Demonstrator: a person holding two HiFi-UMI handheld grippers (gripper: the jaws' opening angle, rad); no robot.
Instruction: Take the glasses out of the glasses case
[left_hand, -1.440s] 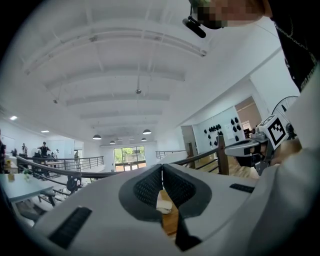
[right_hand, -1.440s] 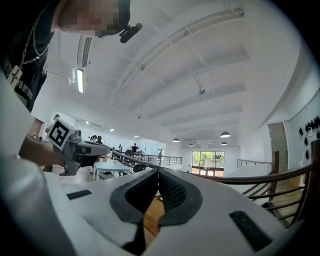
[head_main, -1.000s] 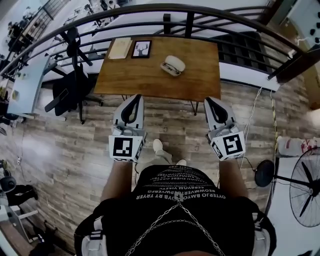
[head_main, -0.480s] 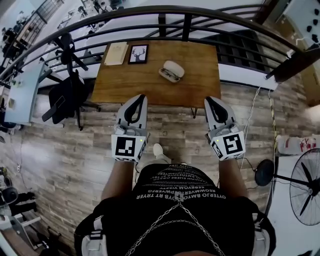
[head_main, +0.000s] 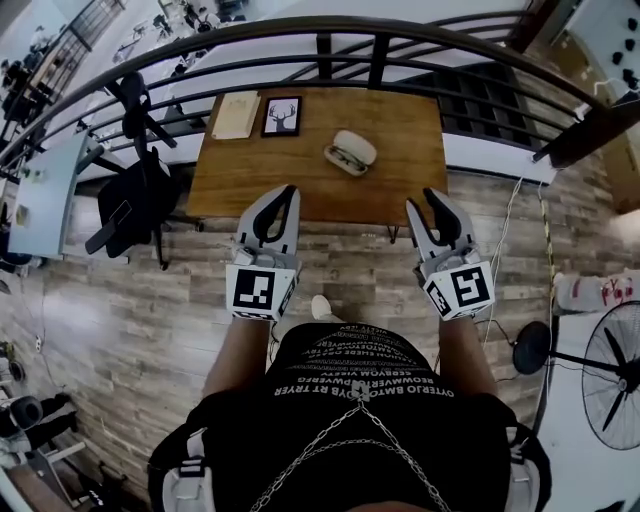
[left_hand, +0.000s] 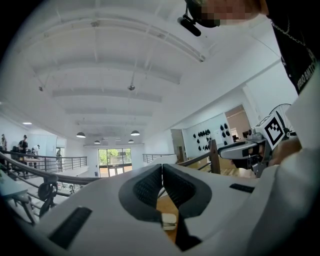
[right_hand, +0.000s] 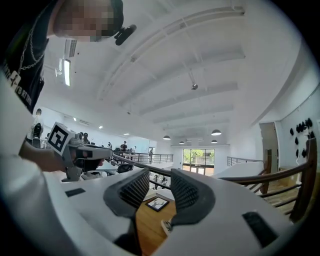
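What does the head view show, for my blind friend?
A person points two tools at a wooden table with an open glasses case, a framed deer picture and a tan pad. The left tool is shut; on the right tool the jaws have just been opening, empty.

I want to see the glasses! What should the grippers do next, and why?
Probably move both forward to the white case on the table. The right gripper, whose jaws have just been opening with nothing between them, and the shut left gripper are both short of it.
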